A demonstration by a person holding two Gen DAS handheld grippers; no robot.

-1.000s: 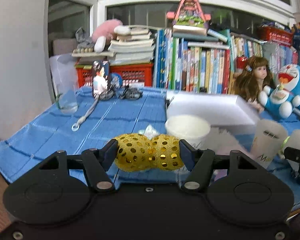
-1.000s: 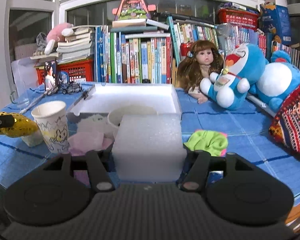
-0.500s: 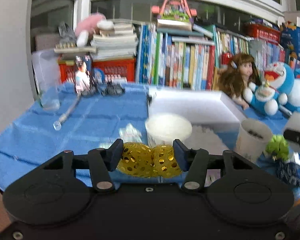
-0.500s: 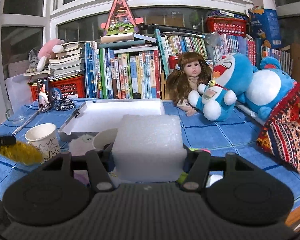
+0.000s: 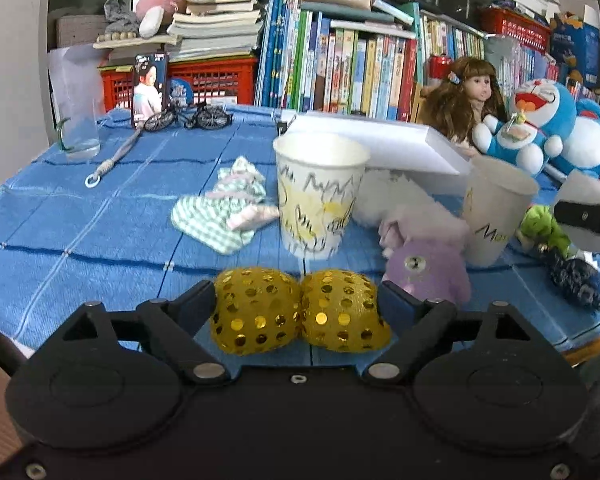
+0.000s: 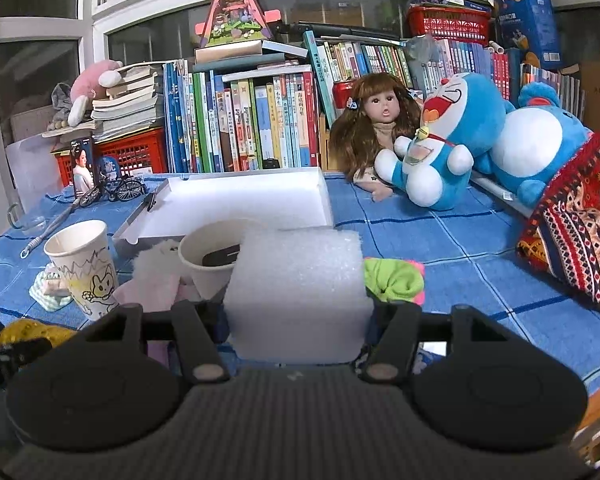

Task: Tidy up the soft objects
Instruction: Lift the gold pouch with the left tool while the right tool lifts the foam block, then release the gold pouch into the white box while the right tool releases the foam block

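Note:
My left gripper [image 5: 298, 304] is shut on a yellow sequined soft pad [image 5: 300, 312], squeezed into two lobes, low over the blue cloth's near edge. My right gripper [image 6: 296, 312] is shut on a white foam block [image 6: 296, 292]. The foam block also shows at the right edge of the left wrist view [image 5: 584, 208]. The yellow pad shows at the lower left of the right wrist view [image 6: 32, 330]. A white tray [image 6: 244, 204] lies behind two paper cups [image 5: 320, 196] [image 5: 496, 212]. A purple plush [image 5: 424, 264], a checked cloth [image 5: 224, 208] and a green sock [image 6: 394, 280] lie on the cloth.
A doll [image 6: 376, 128] and blue Doraemon plushes [image 6: 448, 140] sit at the back right, with a patterned cushion [image 6: 580, 232] at the far right. Books [image 6: 244, 120] line the back. A glass [image 5: 76, 128], toy bicycle [image 5: 188, 118] and dark blue fabric [image 5: 576, 280] lie around.
Both grippers have dropped lower and closer to the table, still holding their objects. The cups, plush and checked cloth now appear nearer in both views.

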